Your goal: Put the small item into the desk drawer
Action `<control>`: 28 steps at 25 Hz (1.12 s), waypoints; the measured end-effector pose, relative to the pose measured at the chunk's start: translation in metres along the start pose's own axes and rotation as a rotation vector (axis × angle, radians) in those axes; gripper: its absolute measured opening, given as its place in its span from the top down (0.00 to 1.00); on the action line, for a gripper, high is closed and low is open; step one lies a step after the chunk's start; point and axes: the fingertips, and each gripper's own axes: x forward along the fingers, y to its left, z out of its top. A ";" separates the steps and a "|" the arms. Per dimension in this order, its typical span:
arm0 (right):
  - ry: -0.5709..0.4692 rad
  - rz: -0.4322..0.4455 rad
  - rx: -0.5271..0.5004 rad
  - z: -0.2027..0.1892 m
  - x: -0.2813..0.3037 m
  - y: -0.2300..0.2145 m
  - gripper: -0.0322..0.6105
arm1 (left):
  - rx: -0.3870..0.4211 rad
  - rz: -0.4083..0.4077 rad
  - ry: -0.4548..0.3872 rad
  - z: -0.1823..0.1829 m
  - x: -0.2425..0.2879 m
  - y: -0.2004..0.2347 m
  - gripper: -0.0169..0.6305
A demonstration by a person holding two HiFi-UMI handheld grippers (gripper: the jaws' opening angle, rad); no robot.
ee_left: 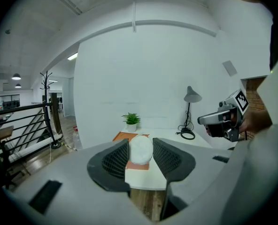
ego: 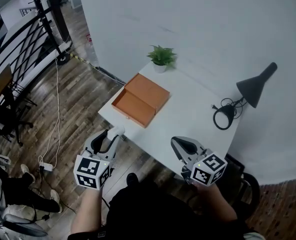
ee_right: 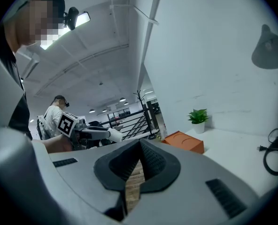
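1. Gripped a small white round item [ee_left: 141, 150] between the fingers [ee_left: 115, 156] of the left gripper [ego: 115, 133], spread wide, with both pads pressed on its sides.
2. Hung with it over the wood floor [ego: 83, 99], just off the near edge of the white desk [ego: 188, 116], not yet at the drawer.
3. Showed the right gripper [ego: 180, 144] pinched fully together, with nothing inside, at the desk's near edge.
4. Spotted an orange drawer box [ego: 148, 91] on the desk ahead, with its drawer [ego: 132, 108] pulled out toward the left gripper.
5. Spotted a small potted plant [ego: 161, 58] behind the box by the wall.
6. Spotted a black desk lamp [ego: 255, 86] and its coiled cable [ego: 224, 115] far off to the right, well apart from the box.
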 end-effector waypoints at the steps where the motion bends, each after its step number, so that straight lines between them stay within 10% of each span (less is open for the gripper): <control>1: 0.002 -0.002 -0.002 0.002 0.008 -0.002 0.95 | 0.006 -0.001 -0.001 0.001 0.003 0.006 0.72; 16: 0.033 -0.003 0.005 0.021 0.120 0.018 0.95 | -0.002 -0.039 0.042 -0.007 0.035 0.104 0.72; 28: 0.029 -0.008 0.054 0.028 0.155 -0.069 0.95 | 0.033 -0.072 0.153 -0.006 0.122 0.103 0.72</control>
